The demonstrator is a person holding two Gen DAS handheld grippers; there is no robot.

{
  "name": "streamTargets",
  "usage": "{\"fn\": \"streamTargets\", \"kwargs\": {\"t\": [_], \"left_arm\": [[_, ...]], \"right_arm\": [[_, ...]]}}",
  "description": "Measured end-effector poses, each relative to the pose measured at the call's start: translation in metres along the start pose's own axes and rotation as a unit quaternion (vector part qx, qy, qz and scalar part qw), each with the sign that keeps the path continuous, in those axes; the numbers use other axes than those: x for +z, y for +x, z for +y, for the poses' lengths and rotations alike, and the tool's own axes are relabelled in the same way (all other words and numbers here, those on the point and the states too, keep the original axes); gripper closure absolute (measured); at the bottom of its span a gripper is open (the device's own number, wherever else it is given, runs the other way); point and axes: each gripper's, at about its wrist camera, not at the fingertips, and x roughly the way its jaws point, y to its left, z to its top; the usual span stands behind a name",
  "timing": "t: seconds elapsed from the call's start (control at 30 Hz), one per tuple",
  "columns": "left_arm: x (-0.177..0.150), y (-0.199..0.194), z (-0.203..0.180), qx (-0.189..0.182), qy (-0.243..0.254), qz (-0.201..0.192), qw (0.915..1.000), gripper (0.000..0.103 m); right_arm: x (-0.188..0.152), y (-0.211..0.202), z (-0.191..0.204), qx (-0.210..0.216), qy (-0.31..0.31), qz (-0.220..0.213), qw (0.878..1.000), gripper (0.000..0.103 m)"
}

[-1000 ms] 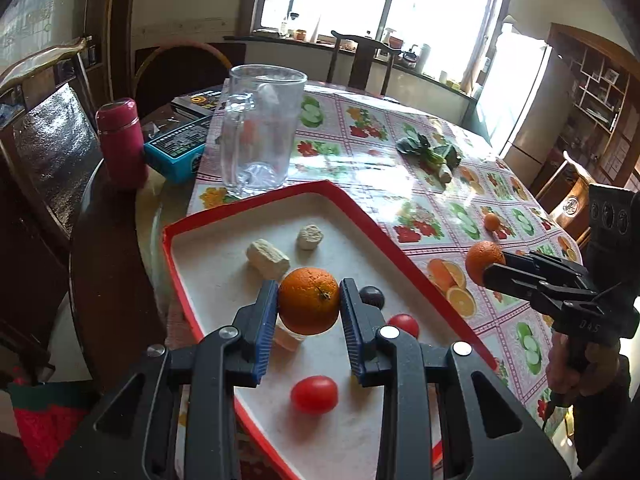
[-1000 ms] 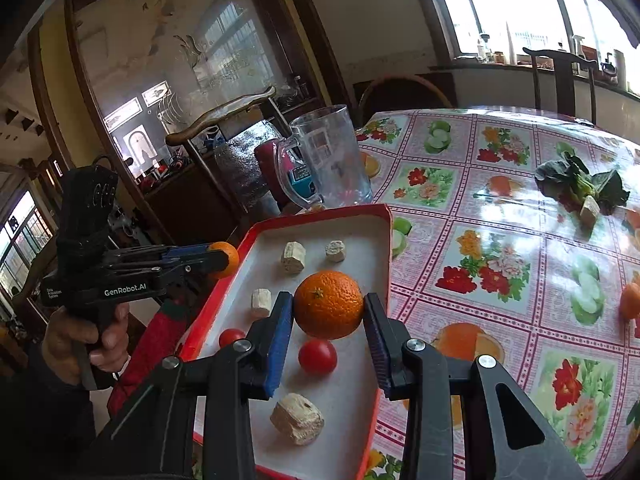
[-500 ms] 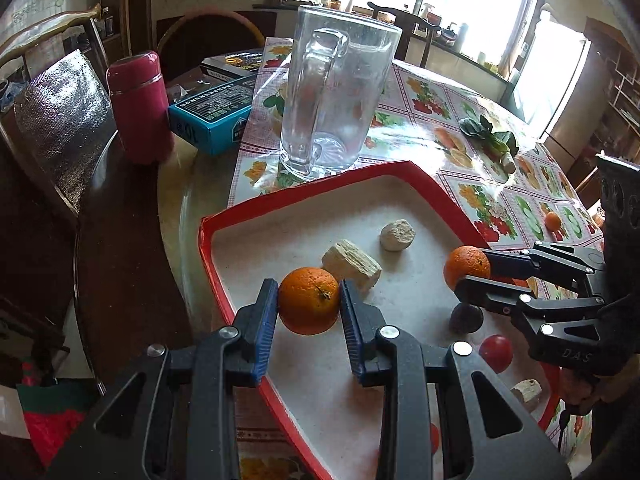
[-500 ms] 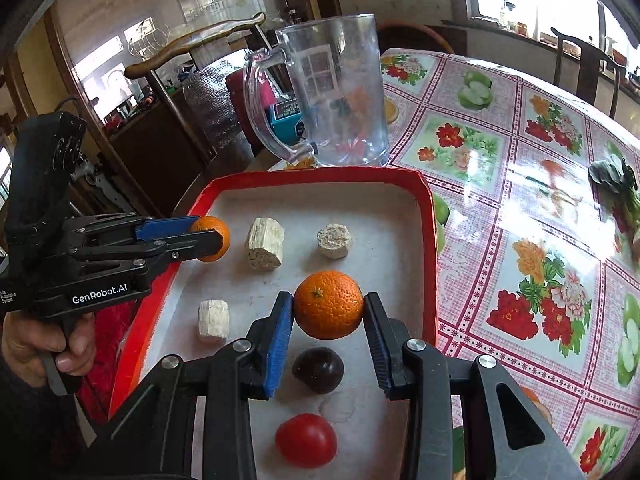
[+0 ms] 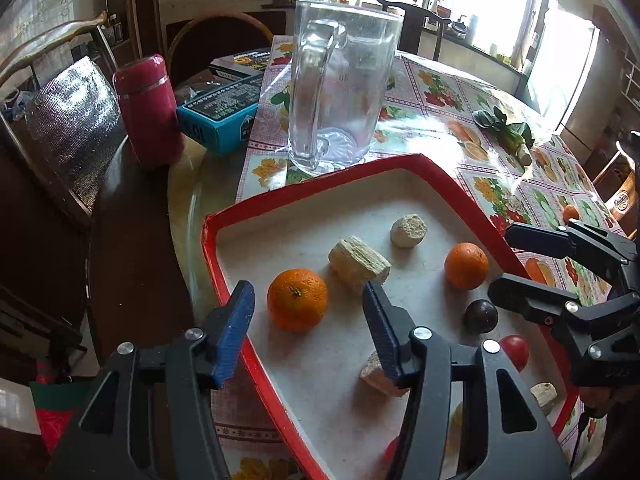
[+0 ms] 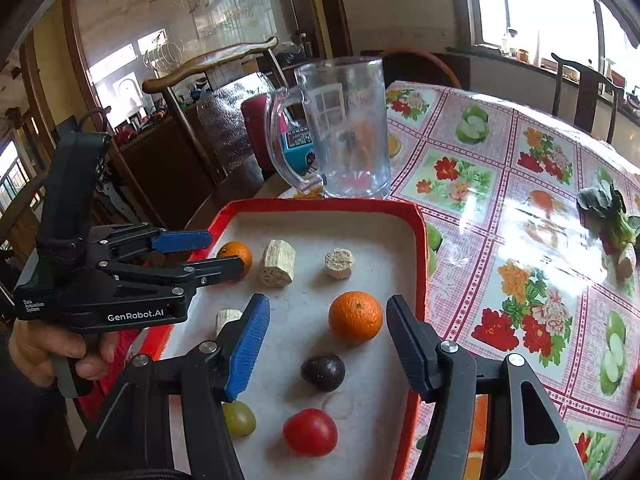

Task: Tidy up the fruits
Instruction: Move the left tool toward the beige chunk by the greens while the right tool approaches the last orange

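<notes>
Sunlit dining room, round table (image 6: 520, 216) under a fruit-and-flower oilcloth, red-rimmed tray (image 5: 320, 184) at its near edge. Left tongs (image 5: 308, 312): jaws just opened, apart, nothing clamped; one orange (image 5: 297, 299) sits on the tray floor between the blue pads, touching neither. Right tongs (image 6: 324, 336): same, jaws just opened, second orange (image 6: 355, 315) resting free between them, pads clear. Both oranges are down inside the tray. Around them on the tray: two pale cork-like chunks (image 6: 278, 263) behind, a dark plum (image 6: 323, 372) and a red tomato (image 6: 310, 432) nearer the right tongs, a green grape (image 6: 239, 419) beside its left pad. Just past the tray's far rim: clear glass mug (image 5: 340, 96), upright. Beyond that, a maroon flask (image 5: 148, 112) and a teal box (image 5: 216, 116). Leafy greens (image 6: 608, 216) lie well apart on the cloth.
</notes>
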Motion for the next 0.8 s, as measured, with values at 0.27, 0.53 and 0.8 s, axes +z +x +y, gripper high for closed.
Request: {"fn": "streamTargets", "kwargs": {"t": [0.27,0.53,0.8], "left_arm": [[0.014,-0.036,-0.020,-0.024,0.002,-0.040,0.9989,0.046],[0.031,-0.044,-0.070,-0.064,0.030,-0.056,0.9960,0.045],[0.045,-0.030,-0.127,-0.111,0.049,-0.038,0.9919,0.045]], "right_arm": [[-0.023,-0.067,-0.037,-0.029,0.028,-0.043,0.998,0.041],[-0.058,-0.116,-0.095,-0.098,0.069,-0.045,0.992,0.041],[-0.085,-0.151,-0.153,-0.157,0.104,-0.046,0.981,0.041]]}}
